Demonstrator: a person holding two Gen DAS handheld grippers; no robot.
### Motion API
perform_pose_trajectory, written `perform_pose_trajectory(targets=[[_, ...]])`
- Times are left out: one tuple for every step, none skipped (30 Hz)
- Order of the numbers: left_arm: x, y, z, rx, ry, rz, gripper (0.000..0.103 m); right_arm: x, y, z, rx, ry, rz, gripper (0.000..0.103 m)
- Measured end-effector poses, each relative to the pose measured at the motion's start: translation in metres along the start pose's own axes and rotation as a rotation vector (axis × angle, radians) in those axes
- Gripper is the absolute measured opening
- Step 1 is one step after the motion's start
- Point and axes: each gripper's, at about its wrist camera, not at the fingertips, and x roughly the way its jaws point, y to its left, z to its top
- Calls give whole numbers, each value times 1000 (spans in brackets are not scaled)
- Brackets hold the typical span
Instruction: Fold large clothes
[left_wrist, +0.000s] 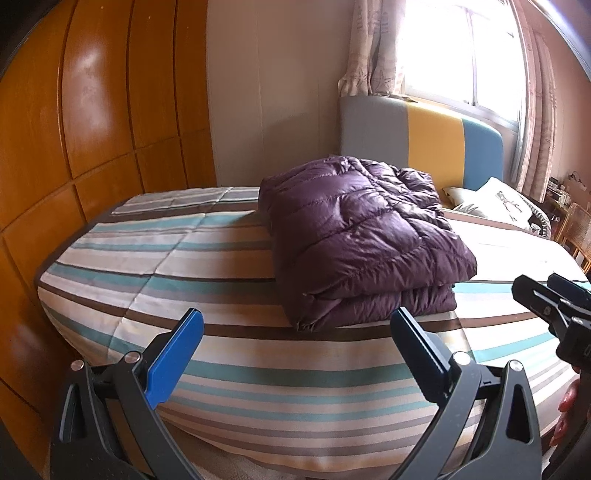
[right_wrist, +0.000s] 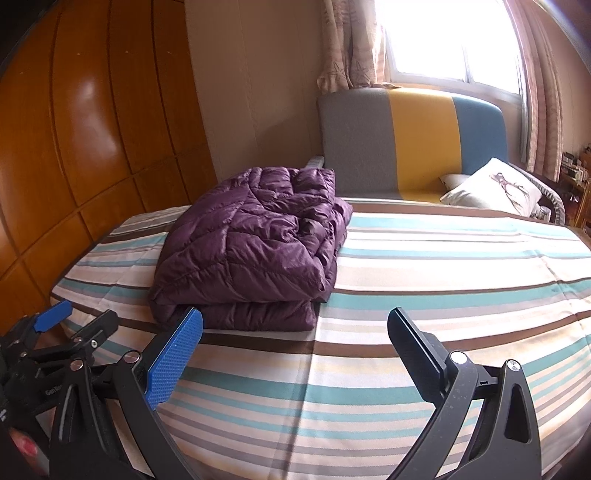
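A purple quilted down jacket (left_wrist: 362, 236) lies folded in a thick stack on the striped bed (left_wrist: 184, 266); it also shows in the right wrist view (right_wrist: 251, 251). My left gripper (left_wrist: 295, 325) is open and empty, held above the bed's near edge, short of the jacket. My right gripper (right_wrist: 295, 325) is open and empty, to the right of the jacket and apart from it. The right gripper shows at the right edge of the left wrist view (left_wrist: 554, 295). The left gripper shows at the lower left of the right wrist view (right_wrist: 74, 325).
A wooden wardrobe (left_wrist: 92, 129) runs along the left side of the bed. A grey, yellow and blue headboard (right_wrist: 406, 140) stands at the far end under a bright window. A white pillow (right_wrist: 495, 188) lies at the far right. Cluttered furniture stands beyond it.
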Motion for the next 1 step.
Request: perform_pose_trajectory(targets=[[3,2,-1,-4,9,4,101,2,-3,-2,4,7,-1,100]])
